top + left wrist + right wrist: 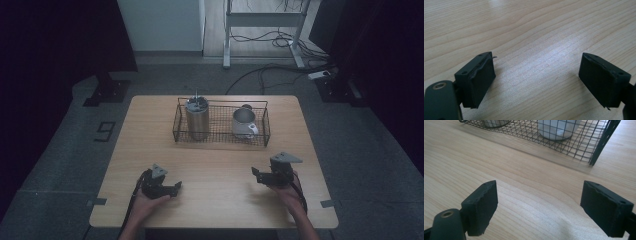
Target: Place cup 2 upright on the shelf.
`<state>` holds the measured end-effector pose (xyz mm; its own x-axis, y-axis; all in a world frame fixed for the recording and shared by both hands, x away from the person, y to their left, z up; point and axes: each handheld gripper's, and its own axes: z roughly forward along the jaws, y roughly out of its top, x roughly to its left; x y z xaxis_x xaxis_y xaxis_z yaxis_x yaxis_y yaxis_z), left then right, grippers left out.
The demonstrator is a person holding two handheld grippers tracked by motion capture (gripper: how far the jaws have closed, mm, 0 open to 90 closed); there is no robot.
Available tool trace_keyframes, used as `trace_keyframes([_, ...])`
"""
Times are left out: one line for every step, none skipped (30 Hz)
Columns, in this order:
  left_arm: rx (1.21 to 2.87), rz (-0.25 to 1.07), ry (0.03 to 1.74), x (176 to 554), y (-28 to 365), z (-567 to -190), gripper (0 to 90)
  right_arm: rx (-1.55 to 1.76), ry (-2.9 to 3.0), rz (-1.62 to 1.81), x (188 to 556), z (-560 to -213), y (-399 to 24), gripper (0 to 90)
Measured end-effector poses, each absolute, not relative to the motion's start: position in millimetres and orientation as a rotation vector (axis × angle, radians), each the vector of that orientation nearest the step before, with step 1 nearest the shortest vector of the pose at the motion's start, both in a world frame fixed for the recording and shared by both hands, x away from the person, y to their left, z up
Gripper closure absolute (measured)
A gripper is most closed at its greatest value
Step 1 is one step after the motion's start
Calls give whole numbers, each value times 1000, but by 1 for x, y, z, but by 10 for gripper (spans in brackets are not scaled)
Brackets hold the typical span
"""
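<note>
Both tongs, left (536, 80) and right (540, 207), gape empty; basket (599, 147) cut off.

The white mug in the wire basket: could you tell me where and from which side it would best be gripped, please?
Probably by the rim of the white mug, coming from above. It stands upright with its mouth open upward, and the wire basket walls it on every side, so a level approach looks blocked. Its handle points toward the near wall. The right gripper is closer, with jaws apart and empty.
</note>
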<state>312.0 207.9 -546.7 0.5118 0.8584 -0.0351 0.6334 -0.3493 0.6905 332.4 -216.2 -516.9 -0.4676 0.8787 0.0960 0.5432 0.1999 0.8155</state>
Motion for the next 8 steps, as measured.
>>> trace_keyframes([2100, 443, 1213, 312, 208, -547, 135, 1329, 2088, 1174, 332, -517, -217, 143])
trace_keyframes([2100, 443, 1213, 312, 208, -547, 135, 1329, 2087, 1176, 332, -516, -217, 143])
trace_keyframes([2100, 443, 1213, 312, 208, -547, 135, 1330, 2086, 1173, 332, -517, -217, 142])
trace_keyframes([2100, 443, 1213, 312, 208, -547, 135, 1331, 2088, 1170, 333, -517, -217, 140])
trace_keyframes([2101, 443, 1213, 312, 208, -547, 135, 1333, 2089, 1169, 333, -517, -217, 139])
trace_keyframes([2100, 444, 1213, 312, 208, -547, 135, 1335, 2089, 1168, 333, -518, -217, 137])
trace_keyframes([2100, 443, 1213, 312, 208, -547, 135, 1338, 2089, 1166, 333, -518, -217, 136])
trace_keyframes([2101, 443, 1213, 312, 208, -547, 135, 1340, 2089, 1162, 333, -518, -218, 135])
